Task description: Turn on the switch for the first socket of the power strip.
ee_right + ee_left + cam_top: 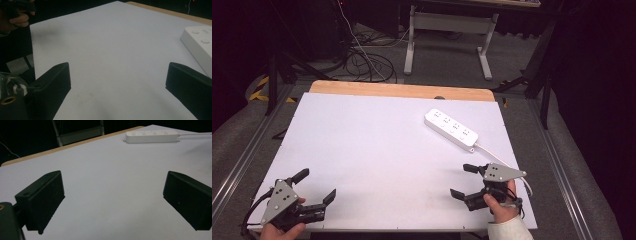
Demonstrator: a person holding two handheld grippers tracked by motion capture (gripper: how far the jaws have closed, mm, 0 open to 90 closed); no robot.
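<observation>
White plastic: the power strip (450,129) looks like a hard, smooth shell, so stiff and probably a bit slippery, I'd guess fairly light.
Where it is: flat on the worktop (377,150), out toward 1 o'clock from the middle, lying slantwise. Nearest to the right gripper (463,180), which sits at about 5 o'clock, apart from it.
Best grab: across the narrow width near the middle, pinching the two long sides. The cord (499,156) will drag along off the near end, so expect some tug.
Right fingers: spread wide, nothing between them.
Left fingers: the left gripper (316,185) at 7 o'clock is also spread and empty.
Hard to see: the cord runs behind the right gripper and I can't tell where it ends. In the right gripper view the strip is cut off at the edge. Socket details are too small to read.
</observation>
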